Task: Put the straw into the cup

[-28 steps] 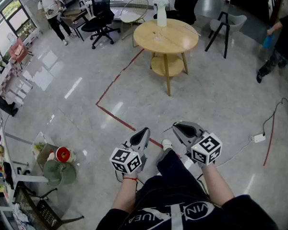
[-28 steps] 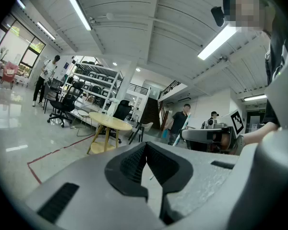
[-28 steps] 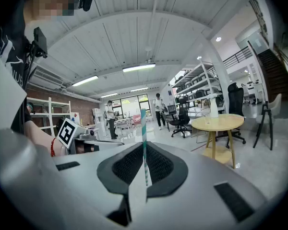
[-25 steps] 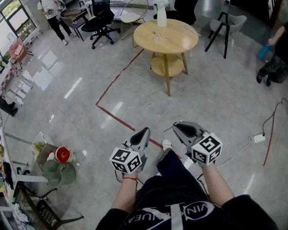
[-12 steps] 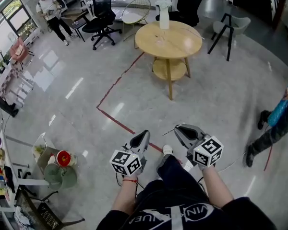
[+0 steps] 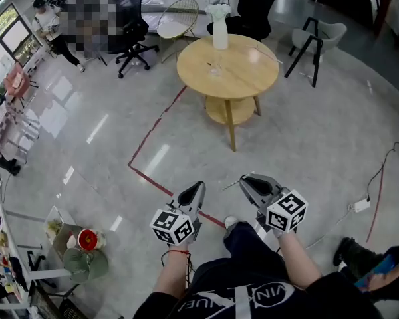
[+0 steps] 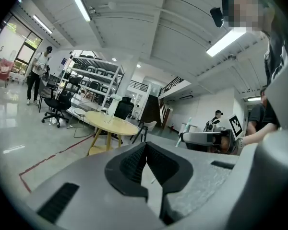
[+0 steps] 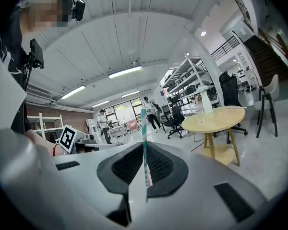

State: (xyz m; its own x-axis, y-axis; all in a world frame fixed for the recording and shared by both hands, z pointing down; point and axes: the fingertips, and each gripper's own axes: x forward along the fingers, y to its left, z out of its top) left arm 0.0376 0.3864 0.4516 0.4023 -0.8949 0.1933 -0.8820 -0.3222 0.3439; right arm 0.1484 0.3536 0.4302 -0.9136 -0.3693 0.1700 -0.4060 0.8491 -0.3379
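At 12 o'clock in the head view, well apart from both tools, the round pale-wood worktop [image 6: 243,68] on slim legs carries the small clear cup [image 6: 215,66] and a white spray bottle [image 6: 219,26], so the straw's insertion is judged not yet started. At 6 o'clock the right tool [image 6: 245,180] pinches the thin teal-and-white striped straw [image 8: 144,128] low on its shaft between ribbed black pads [image 8: 129,164], leaving the long upper end free, probably for lowering into the cup. The left tool [image 6: 198,187], at its 9 o'clock, has its jaws pressed together on nothing, perhaps spare to steady the cup.
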